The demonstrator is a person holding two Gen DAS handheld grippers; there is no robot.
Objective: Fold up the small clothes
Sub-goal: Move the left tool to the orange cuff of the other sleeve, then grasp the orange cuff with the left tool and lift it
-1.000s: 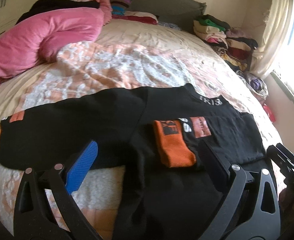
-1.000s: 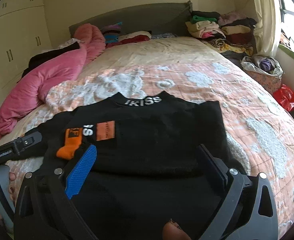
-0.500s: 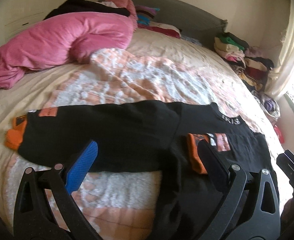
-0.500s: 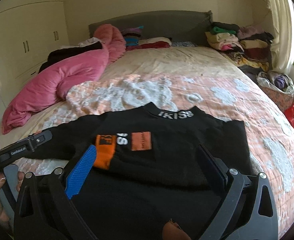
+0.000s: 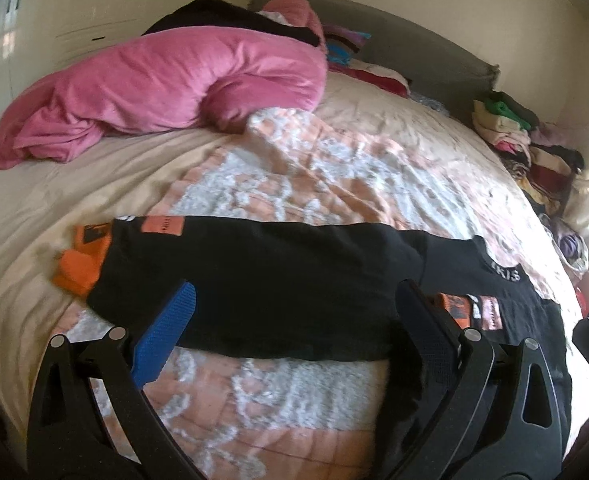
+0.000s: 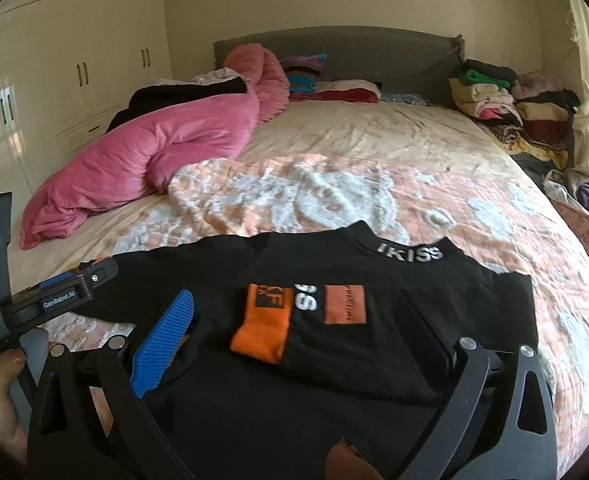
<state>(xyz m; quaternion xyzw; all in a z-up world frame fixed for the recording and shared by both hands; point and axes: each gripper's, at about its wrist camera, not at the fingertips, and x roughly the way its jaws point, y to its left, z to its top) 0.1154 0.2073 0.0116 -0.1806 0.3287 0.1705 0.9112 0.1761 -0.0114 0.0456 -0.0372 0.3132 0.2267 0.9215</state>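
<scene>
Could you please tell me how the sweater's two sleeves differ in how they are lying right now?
The left sleeve lies stretched out flat on the quilt, its orange cuff far from the body. The right sleeve is folded across the sweater's chest, its orange cuff on top. Both are black with orange patches.

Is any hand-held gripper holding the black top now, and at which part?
Nothing is held: left hand-held gripper and right hand-held gripper are open above the black top.
</scene>
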